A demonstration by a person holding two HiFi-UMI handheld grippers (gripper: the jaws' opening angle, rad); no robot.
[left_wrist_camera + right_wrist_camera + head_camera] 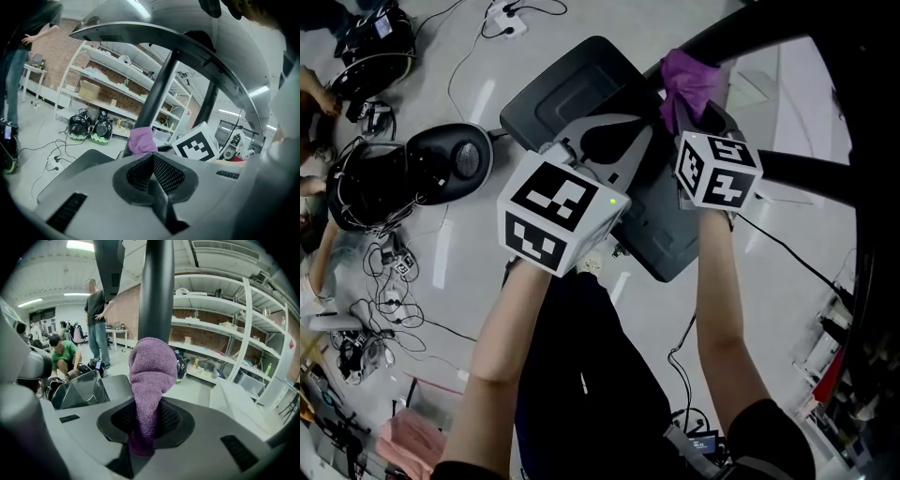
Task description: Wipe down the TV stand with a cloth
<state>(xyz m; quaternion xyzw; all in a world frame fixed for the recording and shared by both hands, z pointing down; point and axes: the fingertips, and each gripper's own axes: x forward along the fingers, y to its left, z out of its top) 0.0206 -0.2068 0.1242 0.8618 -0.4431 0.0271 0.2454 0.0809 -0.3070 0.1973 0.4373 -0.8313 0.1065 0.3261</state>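
Purple cloth [150, 376] against the stand's pole [157, 287]; wiping seemingly just begun.
Pinched in the right tool [145, 427], low on the pole. Left tool [152, 180] closed on nothing, beside the pole, above the base [572, 94]. Base and upper pole probably still to wipe.

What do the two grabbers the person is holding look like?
The left gripper and right gripper are grey with black, mesh-patterned jaws. Each carries a white cube printed with black square patterns. The person's arms are bare below short dark sleeves.
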